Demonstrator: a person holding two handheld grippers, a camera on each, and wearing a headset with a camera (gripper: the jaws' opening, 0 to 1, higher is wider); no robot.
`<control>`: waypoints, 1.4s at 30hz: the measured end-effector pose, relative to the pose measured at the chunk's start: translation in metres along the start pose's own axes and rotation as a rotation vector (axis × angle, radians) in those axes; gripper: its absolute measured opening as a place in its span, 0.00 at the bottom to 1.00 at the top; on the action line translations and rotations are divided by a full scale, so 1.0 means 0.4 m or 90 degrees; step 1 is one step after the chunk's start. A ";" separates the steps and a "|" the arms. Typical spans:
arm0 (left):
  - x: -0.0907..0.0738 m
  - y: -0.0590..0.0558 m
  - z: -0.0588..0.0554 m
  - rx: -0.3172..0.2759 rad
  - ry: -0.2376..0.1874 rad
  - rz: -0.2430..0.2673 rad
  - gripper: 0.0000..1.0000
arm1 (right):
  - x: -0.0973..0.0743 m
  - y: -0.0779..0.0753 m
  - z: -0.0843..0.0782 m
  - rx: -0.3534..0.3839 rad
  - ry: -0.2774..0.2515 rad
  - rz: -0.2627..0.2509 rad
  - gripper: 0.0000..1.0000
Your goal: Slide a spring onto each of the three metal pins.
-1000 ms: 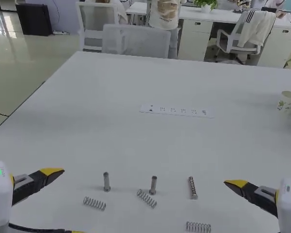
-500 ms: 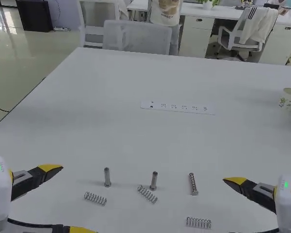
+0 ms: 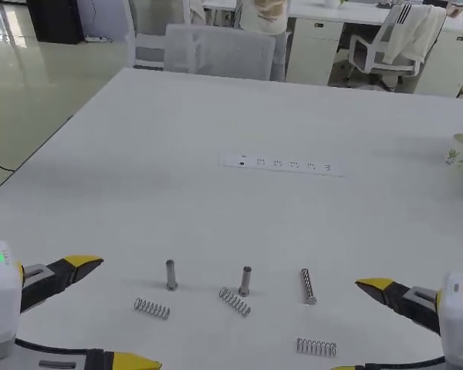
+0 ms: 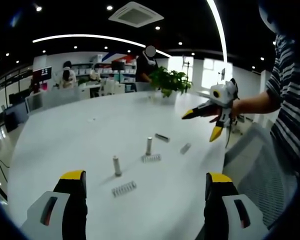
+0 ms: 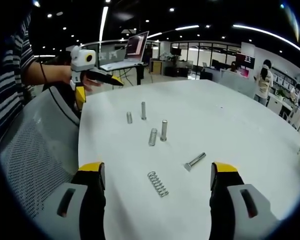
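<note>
Head view: a white table [image 3: 216, 123] in an open office, w/ a power strip [image 3: 282, 164] set flat mid-table and chairs [image 3: 220, 50] behind the far edge; near the front edge three pins are lined up in a row; the left pin [image 3: 170, 274] and middle pin [image 3: 245, 280] are stood upright, the right pin [image 3: 306, 286] is laid flat; no spring is on a pin; the left spring [image 3: 152, 309] is laid in front of the left pin, the middle spring [image 3: 234, 301] just beside the middle pin's base, the right spring [image 3: 316, 348] nearer the edge, apart from the right pin; the left gripper [image 3: 122, 311] and right gripper [image 3: 349, 327] are held at either side, jaws spread wide, nothing gripped.

Left gripper view: own jaws are seen parted and bare over the table; left spring [image 4: 124, 188] and left pin [image 4: 117, 165] nearest, then middle spring [image 4: 151, 158] and middle pin [image 4: 149, 146], right pin [image 4: 162, 137] and right spring [image 4: 185, 148] beyond; the right gripper [image 4: 202, 125] is held by a hand at the far side; a plant [image 4: 170, 80] is seen at the back.

Right gripper view: own jaws again apart, holding nothing; right spring [image 5: 158, 183] and right pin [image 5: 195, 161] closest; middle spring [image 5: 153, 136] beside the middle pin [image 5: 164, 130]; left spring [image 5: 129, 117] and left pin [image 5: 143, 110] farther; the left gripper [image 5: 97, 90] is seen beyond, jaws apart.
</note>
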State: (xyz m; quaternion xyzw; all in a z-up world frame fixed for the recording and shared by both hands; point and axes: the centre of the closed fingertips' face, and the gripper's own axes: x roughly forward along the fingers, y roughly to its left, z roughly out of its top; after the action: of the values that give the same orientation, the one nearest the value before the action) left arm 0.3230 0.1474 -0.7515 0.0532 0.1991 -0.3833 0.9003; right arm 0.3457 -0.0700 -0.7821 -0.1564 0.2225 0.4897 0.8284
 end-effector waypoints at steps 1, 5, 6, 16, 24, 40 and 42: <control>0.000 0.000 -0.001 0.000 0.000 0.000 0.96 | 0.001 0.000 0.000 0.001 0.000 0.001 0.87; 0.001 -0.001 -0.006 -0.001 0.002 0.000 0.96 | 0.003 -0.002 0.000 0.004 0.002 0.003 0.85; 0.002 0.000 -0.006 -0.002 0.001 0.001 0.96 | 0.004 -0.004 0.000 0.007 0.003 0.004 0.84; -0.001 0.007 -0.012 -0.007 0.001 0.006 0.96 | 0.012 -0.040 0.032 0.043 -0.019 -0.006 0.81; -0.005 0.010 -0.011 -0.008 -0.002 0.010 0.96 | 0.032 -0.070 0.066 0.051 -0.021 -0.006 0.77; -0.013 0.016 -0.012 -0.006 0.004 0.012 0.96 | 0.077 -0.148 0.049 0.099 0.053 -0.020 0.55; -0.011 0.015 -0.010 -0.007 0.002 0.011 0.96 | 0.084 -0.156 0.046 0.120 0.060 -0.023 0.52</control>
State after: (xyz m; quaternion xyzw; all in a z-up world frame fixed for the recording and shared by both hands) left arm 0.3232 0.1556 -0.7536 0.0505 0.2023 -0.3744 0.9035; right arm 0.4190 -0.0657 -0.7815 -0.1042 0.3035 0.4439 0.8367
